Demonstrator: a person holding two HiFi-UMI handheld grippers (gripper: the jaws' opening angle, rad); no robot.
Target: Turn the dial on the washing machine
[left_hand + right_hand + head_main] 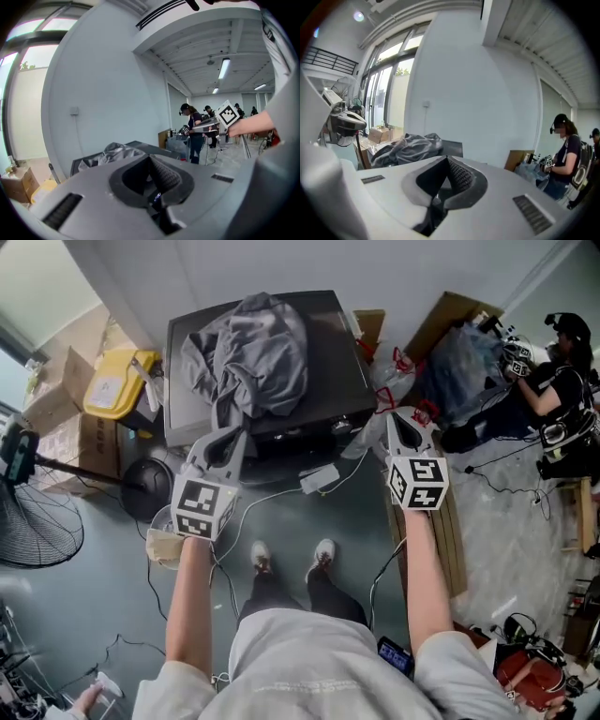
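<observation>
The washing machine (328, 362) is a black box against the back wall with a heap of grey clothes (248, 352) on its lid. I cannot make out its dial in any view. My left gripper (230, 435) hovers in front of the machine's left front corner, its jaws closed together with nothing between them (150, 158). My right gripper (401, 416) is held off the machine's right front corner, touching nothing, and is likewise shut and empty (447, 159). Over each gripper's jaws the clothes (115, 151) (405, 145) and the lid (452, 147) show beyond.
A yellow container (117, 381) and cardboard boxes (70, 437) stand left of the machine, with a floor fan (37, 521) nearer. A wooden board (450, 531) lies on the floor at right. Cables and a white adapter (319, 479) trail by my feet. Another person (562, 381) works at far right.
</observation>
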